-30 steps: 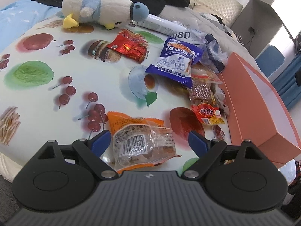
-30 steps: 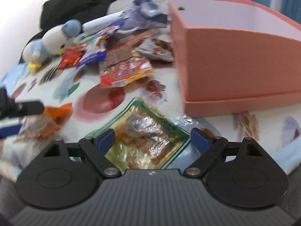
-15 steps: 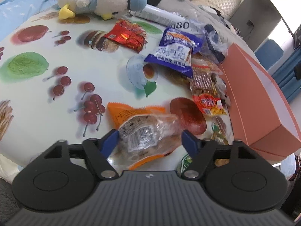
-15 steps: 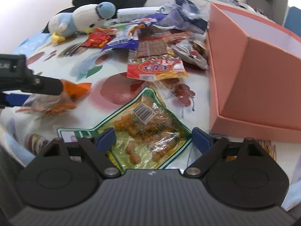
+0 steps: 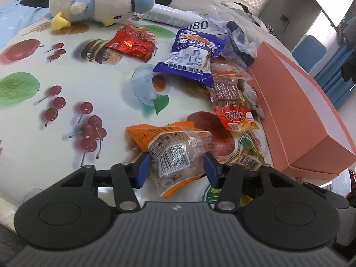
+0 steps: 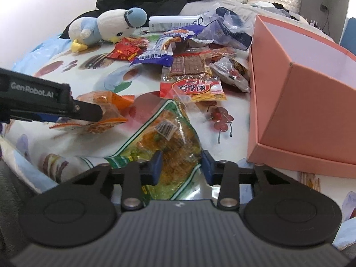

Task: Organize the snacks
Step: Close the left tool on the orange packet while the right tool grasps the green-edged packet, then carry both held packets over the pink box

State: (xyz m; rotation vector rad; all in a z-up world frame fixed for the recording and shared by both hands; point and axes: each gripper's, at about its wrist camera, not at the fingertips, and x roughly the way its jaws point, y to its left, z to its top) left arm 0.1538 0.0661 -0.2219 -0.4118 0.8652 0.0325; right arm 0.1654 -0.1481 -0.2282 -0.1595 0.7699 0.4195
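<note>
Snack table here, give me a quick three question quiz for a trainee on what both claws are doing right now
1. True or false: the left claw is shut on the orange packet.
2. Which packet does the right claw grip? A) blue packet B) green-edged packet C) red packet
3. Fill in: seen from the right wrist, the pink box looks ____ inside.

Key
1. True; both pads press its sides.
2. B, the green-edged packet. The blue packet and red packet lie untouched on the table.
3. Empty, as far as the view shows.
</note>
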